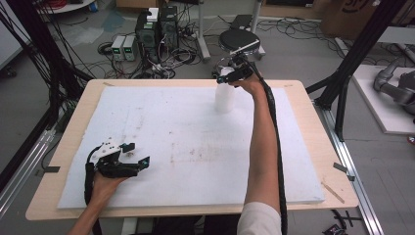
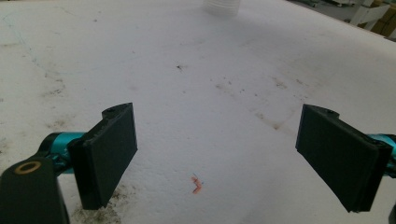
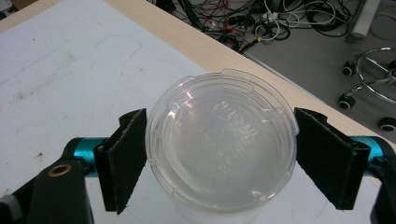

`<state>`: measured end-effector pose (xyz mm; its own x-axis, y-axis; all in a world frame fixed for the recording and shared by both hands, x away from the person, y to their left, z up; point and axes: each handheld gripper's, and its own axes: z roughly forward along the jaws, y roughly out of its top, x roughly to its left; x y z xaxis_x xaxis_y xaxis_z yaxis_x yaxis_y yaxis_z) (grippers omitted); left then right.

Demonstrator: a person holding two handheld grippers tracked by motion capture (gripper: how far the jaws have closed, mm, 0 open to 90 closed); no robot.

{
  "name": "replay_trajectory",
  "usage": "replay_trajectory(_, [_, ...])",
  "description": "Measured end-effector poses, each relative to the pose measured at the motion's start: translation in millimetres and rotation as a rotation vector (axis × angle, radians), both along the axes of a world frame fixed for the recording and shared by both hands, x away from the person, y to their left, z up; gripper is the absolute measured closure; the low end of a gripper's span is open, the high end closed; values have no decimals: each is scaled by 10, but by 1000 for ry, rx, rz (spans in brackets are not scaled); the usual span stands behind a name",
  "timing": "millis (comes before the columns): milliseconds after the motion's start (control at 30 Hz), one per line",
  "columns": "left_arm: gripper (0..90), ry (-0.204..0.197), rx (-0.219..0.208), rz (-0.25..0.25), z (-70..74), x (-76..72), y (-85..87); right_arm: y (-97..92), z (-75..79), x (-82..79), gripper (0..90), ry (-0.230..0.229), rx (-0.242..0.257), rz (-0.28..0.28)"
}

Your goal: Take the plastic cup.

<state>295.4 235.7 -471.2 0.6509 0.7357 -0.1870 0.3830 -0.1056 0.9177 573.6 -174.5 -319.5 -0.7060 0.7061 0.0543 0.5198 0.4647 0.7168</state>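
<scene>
From the high view, a light wooden table (image 1: 313, 142) carries a white foam sheet (image 1: 195, 147) that covers most of its top. A translucent white plastic container (image 1: 224, 97) with a clear round lid stands upright on the sheet near the table's far edge, right of the middle. The right gripper (image 1: 226, 75) hangs over the container's top, borne by a hand at the end of an arm stretched across the sheet from the near edge. The left gripper (image 1: 136, 155) rests low over the sheet near the near left corner, well apart from the container, its jaws spread with nothing between them.

In the left gripper view, the two black jaws stand wide apart over bare, stained foam, and a small red mark (image 2: 196, 185) lies on the sheet between them. The container's base (image 2: 221, 7) shows at the top edge, far off.

In the right gripper view, the camera looks straight down on the container's round lid (image 3: 222, 144). The jaws bracket the lid on both sides: the left pad (image 3: 123, 163) touches or all but touches the rim, the right pad (image 3: 329, 154) stands just beside it. Whether they press on it I cannot tell. Beyond the container runs the table's far edge, with cables on the floor.
</scene>
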Motion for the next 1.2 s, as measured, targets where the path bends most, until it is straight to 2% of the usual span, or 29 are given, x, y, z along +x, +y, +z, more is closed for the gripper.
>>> replay_trajectory(67, [125, 0, 0, 0, 0, 0, 0, 7, -18, 4, 214, 5, -4, -1])
replay_trajectory(133, [124, 0, 0, -1, 0, 1, 1, 10, -31, 9, 261, 6, -7, 1])
replay_trajectory(267, [124, 0, -1, -2, -1, 2, 1, 23, -48, 22, 266, 6, 2, 1])
replay_trajectory(600, [124, 1, 1, -1, -1, 2, -2, 39, -63, 34, 359, 11, 4, 9])
replay_trajectory(1200, [125, 2, 6, 0, 0, 4, -5, 60, -3, 25, 374, 3, -6, 9])
